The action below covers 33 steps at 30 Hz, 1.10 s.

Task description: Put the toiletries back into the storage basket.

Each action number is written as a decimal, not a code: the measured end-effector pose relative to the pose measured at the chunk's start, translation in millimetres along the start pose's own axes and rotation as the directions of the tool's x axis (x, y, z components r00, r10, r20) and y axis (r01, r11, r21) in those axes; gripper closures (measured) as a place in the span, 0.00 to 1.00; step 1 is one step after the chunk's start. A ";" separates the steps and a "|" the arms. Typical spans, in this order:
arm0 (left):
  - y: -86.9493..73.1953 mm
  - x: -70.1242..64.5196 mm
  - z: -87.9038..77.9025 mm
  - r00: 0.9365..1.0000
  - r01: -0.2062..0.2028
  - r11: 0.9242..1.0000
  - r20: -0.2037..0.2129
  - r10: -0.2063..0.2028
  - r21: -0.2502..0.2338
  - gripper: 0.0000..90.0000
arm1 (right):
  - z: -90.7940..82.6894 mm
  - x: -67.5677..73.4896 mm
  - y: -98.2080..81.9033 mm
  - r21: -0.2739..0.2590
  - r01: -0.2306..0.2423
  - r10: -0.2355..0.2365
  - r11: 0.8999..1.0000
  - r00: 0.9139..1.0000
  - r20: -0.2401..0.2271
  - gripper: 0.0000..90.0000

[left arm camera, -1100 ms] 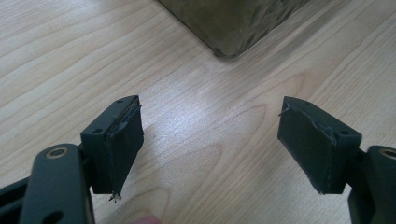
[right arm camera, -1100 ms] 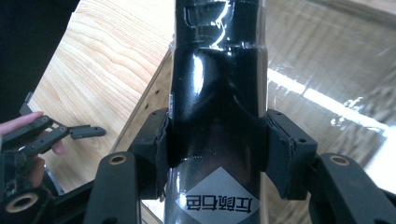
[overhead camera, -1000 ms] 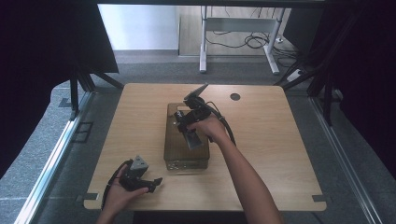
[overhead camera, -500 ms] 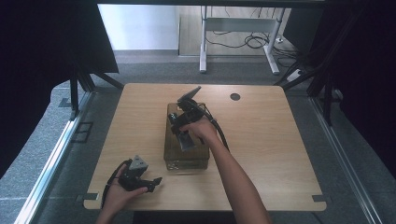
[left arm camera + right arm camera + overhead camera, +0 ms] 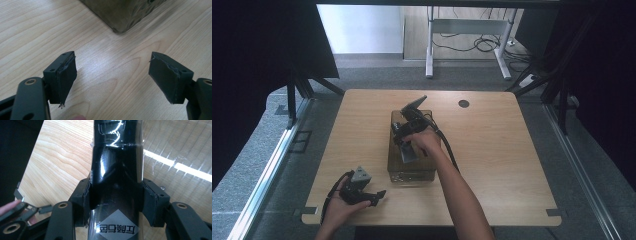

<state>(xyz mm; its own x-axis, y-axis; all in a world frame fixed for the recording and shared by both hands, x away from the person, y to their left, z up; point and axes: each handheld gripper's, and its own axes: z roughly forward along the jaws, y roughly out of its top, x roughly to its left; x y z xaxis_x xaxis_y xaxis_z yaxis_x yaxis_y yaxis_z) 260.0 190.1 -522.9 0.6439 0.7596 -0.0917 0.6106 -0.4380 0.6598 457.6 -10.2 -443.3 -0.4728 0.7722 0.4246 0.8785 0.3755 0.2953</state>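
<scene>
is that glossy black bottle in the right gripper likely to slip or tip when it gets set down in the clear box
The black bottle looks glossy and hard, so it may slip between the right gripper pads. It seems stiff, showing no denting where clamped. Tall and narrow, it would probably tip if stood in the clear box.

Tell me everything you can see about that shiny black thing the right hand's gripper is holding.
The black object is long, glossy and smooth, probably plastic, with clear wrap or tape near its far end and a grey diamond label with characters near the camera. The right gripper clamps it from both sides with its pads. From above it hangs tilted over the clear box in the middle of the wooden table, its lower end inside or just above the box.
</scene>
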 end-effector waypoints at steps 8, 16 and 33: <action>1.0 -0.6 -2.4 1.000 -0.005 1.000 0.008 0.006 -0.008 0.25 | 10.4 -2.8 -3.2 -0.028 -0.098 0.098 0.995 0.995 -0.018 0.52; 1.3 1.7 -5.1 1.000 0.002 1.000 0.012 -0.002 -0.022 0.25 | 20.2 -8.2 -10.0 -0.044 -0.202 0.201 0.978 0.979 -0.037 0.52; 2.0 1.4 -4.7 1.000 -0.001 1.000 0.017 0.001 -0.020 0.25 | 31.0 -10.7 -19.3 -0.034 -0.275 0.274 0.961 0.962 -0.014 0.52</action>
<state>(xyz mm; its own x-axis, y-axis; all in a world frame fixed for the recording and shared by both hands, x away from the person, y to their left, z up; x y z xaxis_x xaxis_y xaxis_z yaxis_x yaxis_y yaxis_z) 260.0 192.6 -518.2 0.6526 0.7506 -0.1037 0.6008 -0.4292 0.6744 447.8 -9.8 -480.1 -0.2146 0.8385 0.5008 0.9717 0.1316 0.1960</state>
